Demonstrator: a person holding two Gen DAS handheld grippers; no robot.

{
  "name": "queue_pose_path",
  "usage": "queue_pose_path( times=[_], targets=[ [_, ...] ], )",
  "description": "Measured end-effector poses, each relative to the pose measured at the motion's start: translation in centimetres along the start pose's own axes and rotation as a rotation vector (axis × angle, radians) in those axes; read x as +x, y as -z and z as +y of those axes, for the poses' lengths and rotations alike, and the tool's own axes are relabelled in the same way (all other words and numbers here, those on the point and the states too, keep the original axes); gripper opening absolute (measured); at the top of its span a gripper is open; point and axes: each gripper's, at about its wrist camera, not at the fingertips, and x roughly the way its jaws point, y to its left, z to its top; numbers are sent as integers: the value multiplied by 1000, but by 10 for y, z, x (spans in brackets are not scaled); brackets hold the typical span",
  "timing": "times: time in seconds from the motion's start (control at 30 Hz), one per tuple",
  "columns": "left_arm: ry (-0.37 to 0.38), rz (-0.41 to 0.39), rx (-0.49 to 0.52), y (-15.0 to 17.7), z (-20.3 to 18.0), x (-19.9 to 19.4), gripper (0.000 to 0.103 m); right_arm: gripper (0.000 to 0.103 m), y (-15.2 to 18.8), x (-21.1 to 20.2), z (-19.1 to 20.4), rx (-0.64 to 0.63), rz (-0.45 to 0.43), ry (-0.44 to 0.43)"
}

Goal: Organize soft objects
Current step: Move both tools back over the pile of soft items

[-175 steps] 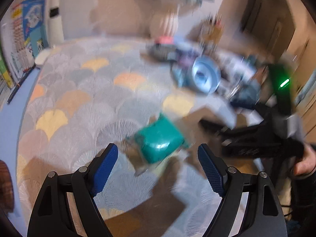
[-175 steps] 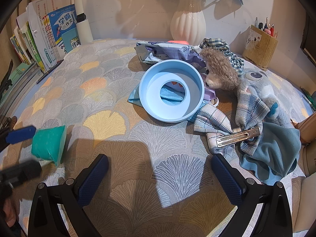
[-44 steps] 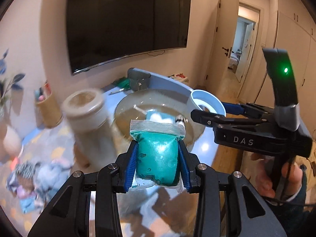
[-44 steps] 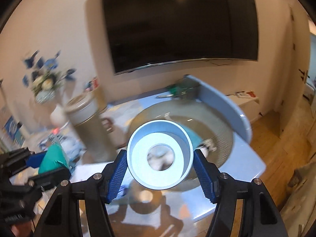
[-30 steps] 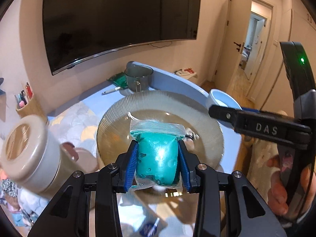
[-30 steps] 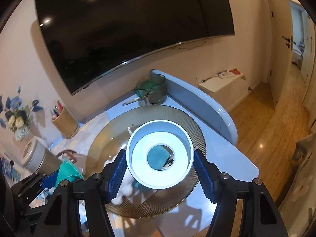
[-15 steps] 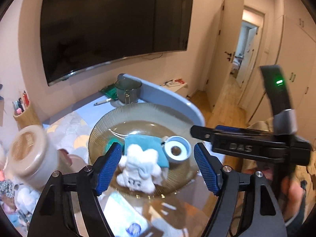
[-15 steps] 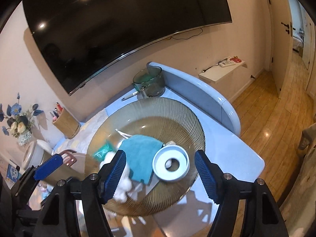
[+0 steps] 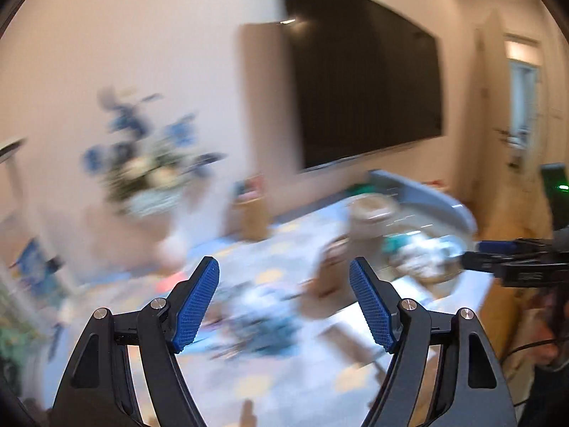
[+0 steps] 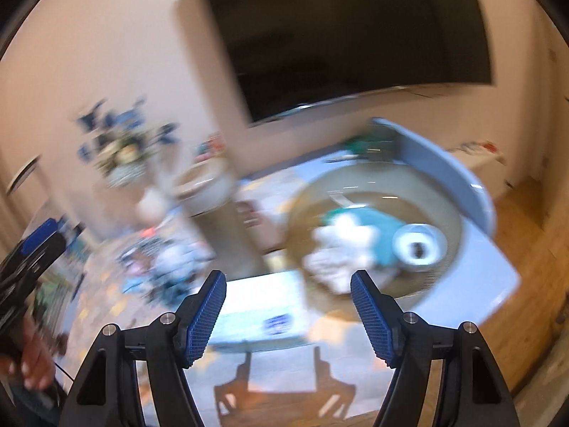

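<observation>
Right-wrist view shows the task's things gathered in the wide ribbed amber glass dish [image 10: 370, 181]: a fluffy white plush toy [image 10: 341, 245], a teal cloth [image 10: 382, 229] under it, and a pale blue hollow ring [image 10: 419, 243] lying at the dish's right side, touching the cloth. More soft things, a blurred heap of plaid cloth and plush [image 10: 167, 263], lie on the patterned worktop cover [image 10: 106, 306] well apart from the dish, and that heap looks like what is left to sort.

I judge these pieces light, limp and squashy; they will sag rather than slip, so a pinch on a thick fold or a plush limb should hold better than a loose edge.

Both claws are spread and empty. The right claw [image 10: 288, 315] hangs above a pale blue flat box [image 10: 259, 315] near the dish. The left claw [image 9: 284, 306], whose jaws have just been opening with nothing between them, points toward the heap. Its ribbed blue pads [image 9: 195, 306] look grippy against the smooth glass. Behind, a beige lidded canister [image 9: 366, 213] and a blurred vase of blue flowers [image 9: 145, 170] stand near the wall.
</observation>
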Motion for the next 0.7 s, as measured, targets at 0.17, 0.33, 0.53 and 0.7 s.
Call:
queue_pose_path(
  times=[0.17, 0.33, 0.53, 0.7],
  targets=[
    [-190, 28, -69, 25, 84, -16, 76, 71, 7, 19, 89, -162, 23, -107],
    [-248, 127, -144, 84, 136, 22, 79, 83, 23, 61, 160, -234, 78, -205],
    [-177, 299, -306, 163, 174, 90, 79, 84, 68, 139, 208, -320, 153, -211],
    [-185, 339, -348, 196, 186, 114, 79, 84, 95, 187, 211, -349, 228, -188]
  ],
)
